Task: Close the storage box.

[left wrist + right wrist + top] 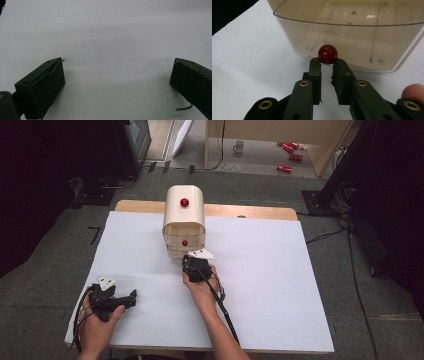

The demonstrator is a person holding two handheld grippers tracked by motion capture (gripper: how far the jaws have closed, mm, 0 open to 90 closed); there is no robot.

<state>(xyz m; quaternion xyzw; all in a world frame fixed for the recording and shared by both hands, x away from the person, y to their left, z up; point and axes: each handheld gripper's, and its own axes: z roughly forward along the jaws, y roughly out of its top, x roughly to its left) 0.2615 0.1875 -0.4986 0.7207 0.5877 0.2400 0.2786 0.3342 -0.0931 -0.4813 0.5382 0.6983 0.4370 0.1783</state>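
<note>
The right hand-held gripper [327, 65] has its jaws drawn close on the red knob [327, 54] of the bottom drawer [352, 32], which is pulled out of the cream drawer cabinet [184, 220] standing at the far middle of the white surface [270, 285]. The pads seem to pinch the knob's base. The left hand-held gripper [117, 82] rests wide open on the near left of the surface, holding nothing.

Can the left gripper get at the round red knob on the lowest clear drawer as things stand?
Probably not directly. The right gripper is already closed on that red knob, with its hand in front of the clear drawer. The left gripper rests open on the white table, well apart.
</note>
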